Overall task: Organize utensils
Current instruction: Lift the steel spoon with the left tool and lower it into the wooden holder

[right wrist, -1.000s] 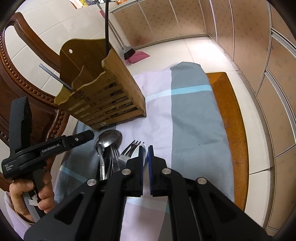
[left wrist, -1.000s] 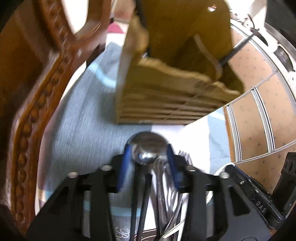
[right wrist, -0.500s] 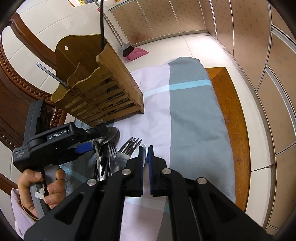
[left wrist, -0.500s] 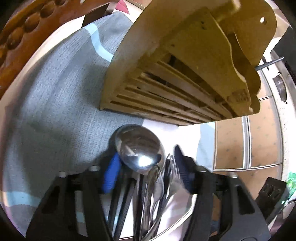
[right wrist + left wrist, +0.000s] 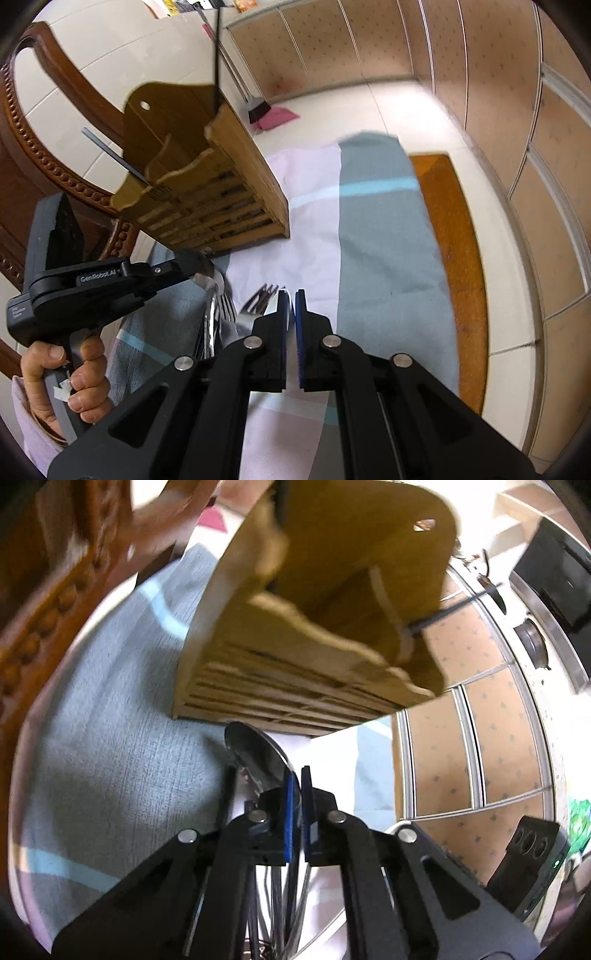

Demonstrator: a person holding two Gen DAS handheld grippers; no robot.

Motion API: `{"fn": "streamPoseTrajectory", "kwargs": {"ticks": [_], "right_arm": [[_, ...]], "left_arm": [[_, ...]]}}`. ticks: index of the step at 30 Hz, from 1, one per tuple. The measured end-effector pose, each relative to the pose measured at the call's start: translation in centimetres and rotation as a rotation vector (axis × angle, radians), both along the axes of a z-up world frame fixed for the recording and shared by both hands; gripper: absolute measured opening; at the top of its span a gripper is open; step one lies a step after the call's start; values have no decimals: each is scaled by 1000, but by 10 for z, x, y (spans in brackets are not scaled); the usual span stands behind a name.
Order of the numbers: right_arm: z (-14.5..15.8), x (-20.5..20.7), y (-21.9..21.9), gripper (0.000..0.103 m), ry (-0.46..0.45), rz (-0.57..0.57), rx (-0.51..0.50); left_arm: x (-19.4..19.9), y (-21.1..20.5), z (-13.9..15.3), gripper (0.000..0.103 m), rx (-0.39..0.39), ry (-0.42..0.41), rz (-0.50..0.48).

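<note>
Left gripper (image 5: 296, 775) jaws have just snapped together on the spoon (image 5: 258, 755) below the rack (image 5: 295, 686); right gripper (image 5: 290, 301) together, empty. I'd lift it next.

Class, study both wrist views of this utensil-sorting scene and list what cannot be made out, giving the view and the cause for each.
- Utensil handles: left wrist view, hidden under the left gripper.
- Whether that gripper pinches the spoon: the bowl sits beside its closed pads; contact unclear.
- Wooden holder interior: blurred in the left view, walled off in the right view.
- Fork count: right wrist view, covered by the right gripper.
</note>
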State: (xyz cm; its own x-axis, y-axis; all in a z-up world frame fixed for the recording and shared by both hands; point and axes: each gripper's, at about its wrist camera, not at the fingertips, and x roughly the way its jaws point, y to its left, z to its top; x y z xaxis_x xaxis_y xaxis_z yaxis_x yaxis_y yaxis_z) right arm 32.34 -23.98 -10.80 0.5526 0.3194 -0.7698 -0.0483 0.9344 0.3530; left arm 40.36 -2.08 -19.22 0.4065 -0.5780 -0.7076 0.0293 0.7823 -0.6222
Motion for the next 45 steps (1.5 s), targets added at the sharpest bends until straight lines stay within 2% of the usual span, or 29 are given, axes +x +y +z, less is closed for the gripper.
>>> {"fn": "streamPoseTrajectory", "kwargs": {"ticks": [8,15,17,22,24,27,32,37,41,45], "right_arm": [[34,-17,11,5,-139,3,-109],[53,-29,11,5,-242,-72,-192],[58,-31,14,5,-276,-95,-240],[74,-37,35,5,-398,-116,-436],[78,-38,40,5,-423,-111,-472],[87,-33,43,5,-446,-115,-472],[123,-16,45,5,-548,-143,-478],[157,7,48,5,-618,-154,-477],[170,28,46,5,-629,-165,-447],[168,51,52,5,-640,-173,-452]], "left_arm": [[-34,2,56,3,71,-203,-19],[-66,17,98,3,160,-389,22],[-76,18,110,2,183,-444,34],[-108,8,155,1,307,-668,70],[-116,8,169,1,296,-714,72],[-122,9,188,1,272,-771,77],[-114,13,218,1,247,-854,105],[-86,16,246,1,203,-904,144],[-57,5,255,1,246,-967,189],[-28,-2,252,1,261,-1003,209]]}}
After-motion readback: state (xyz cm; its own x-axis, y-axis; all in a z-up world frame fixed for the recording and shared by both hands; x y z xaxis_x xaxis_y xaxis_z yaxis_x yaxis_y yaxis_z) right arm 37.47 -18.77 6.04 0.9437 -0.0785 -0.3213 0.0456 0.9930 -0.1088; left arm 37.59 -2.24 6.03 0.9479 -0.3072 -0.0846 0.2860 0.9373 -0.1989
